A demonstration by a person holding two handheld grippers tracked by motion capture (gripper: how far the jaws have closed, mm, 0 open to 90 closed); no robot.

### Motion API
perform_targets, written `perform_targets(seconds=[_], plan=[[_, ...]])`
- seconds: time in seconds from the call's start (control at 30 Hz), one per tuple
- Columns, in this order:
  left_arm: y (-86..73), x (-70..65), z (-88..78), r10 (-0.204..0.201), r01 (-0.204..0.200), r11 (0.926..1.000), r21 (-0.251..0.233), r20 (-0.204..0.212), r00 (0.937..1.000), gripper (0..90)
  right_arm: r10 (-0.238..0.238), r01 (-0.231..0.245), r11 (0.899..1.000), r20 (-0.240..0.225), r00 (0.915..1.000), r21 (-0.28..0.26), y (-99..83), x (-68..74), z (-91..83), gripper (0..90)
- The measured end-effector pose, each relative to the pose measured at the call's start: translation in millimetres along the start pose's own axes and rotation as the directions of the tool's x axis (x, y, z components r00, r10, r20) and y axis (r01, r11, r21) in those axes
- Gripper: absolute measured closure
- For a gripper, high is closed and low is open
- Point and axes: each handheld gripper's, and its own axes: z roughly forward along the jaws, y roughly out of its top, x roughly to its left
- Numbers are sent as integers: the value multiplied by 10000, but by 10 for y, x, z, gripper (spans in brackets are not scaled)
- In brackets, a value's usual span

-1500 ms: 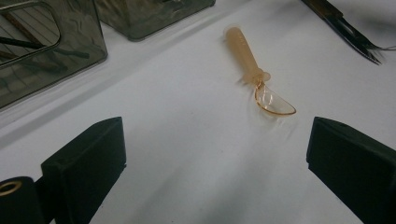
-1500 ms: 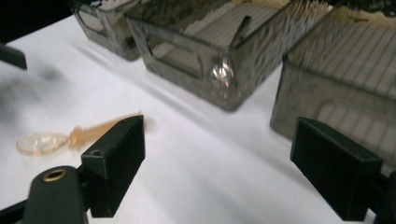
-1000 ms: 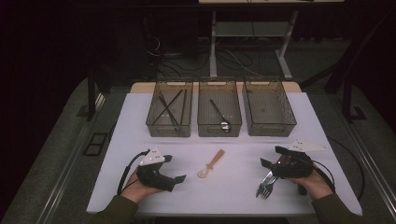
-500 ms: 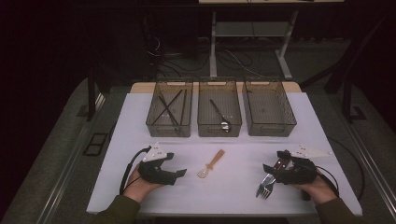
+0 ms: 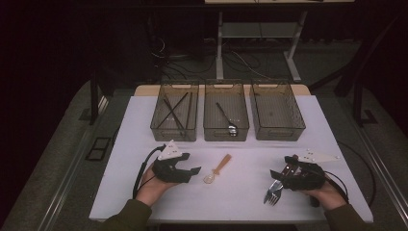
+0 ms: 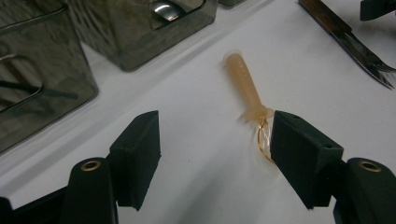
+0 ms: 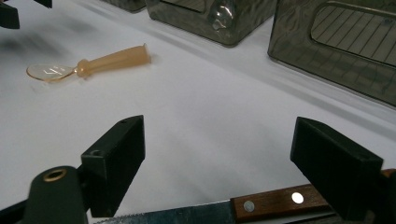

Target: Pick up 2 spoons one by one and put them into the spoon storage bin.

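White desk (image 5: 144,125), three grey bins (image 5: 226,115) at rear. Left gripper (image 5: 192,172) spread wide beside orange spoon (image 5: 217,169). Right gripper (image 5: 276,174) also apart, wooden-handled knife (image 7: 210,212) lying across its base, fork (image 5: 272,195) near.

Bare table (image 5: 144,125) between spoon (image 5: 217,169) and forks (image 5: 275,191); three bins (image 5: 226,111) beyond.

One camera looks down from high up, far away. Two sit low by the white table (image 5: 144,120), both seeing the small orange plastic spoon (image 6: 247,93).
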Motion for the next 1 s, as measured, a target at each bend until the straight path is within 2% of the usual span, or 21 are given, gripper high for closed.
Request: perform_targets(seconds=[0.23,0.47,0.7,1.0], plan=[[118,-54,154,248,-249,9997,55,173,9995,324,1,-1,10000,-9,10000,32,1,-6,6,179],[188,-86,290,300,-302,9995,111,259,9992,335,-14,14,10000,-6,10000,77,1,-4,8,179],[287,-118,466,531,-541,9978,387,267,9982,353,-109,108,9998,21,9999,143,-3,-4,13,179],[370,-138,656,560,-574,9961,663,236,9982,405,-127,126,9998,54,9999,157,-5,-5,13,179]])
